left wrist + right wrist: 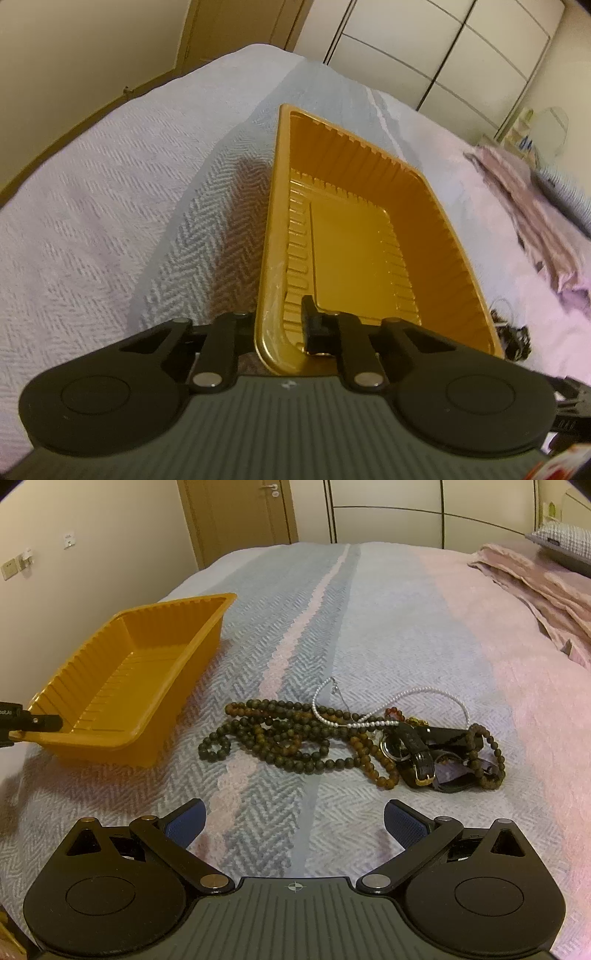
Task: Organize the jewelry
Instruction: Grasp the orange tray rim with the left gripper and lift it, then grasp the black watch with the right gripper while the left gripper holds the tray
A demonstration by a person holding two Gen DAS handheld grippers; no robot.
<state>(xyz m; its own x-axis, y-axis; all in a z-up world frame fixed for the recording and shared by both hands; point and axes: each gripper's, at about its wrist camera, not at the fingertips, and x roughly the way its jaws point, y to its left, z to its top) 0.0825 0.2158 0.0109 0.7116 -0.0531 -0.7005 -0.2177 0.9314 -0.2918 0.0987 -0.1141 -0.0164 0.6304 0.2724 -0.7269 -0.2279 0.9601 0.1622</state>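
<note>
Evidently the left gripper (280,332) pinches the ribbed golden plastic tray's (458,236) rim, steadying it for loading (tray empty). Lower in the frame, the right gripper (294,821) is spread, facing the tangled beaded jewelry pile (351,738).

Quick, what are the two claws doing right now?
Left gripper: shut on the rim of the yellow tray.
Right gripper: open, holding nothing, above the bedspread near the jewelry pile.

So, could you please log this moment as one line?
left gripper: shut on tray rim | right gripper: open, empty | jewelry pile: on bed, outside tray
</note>
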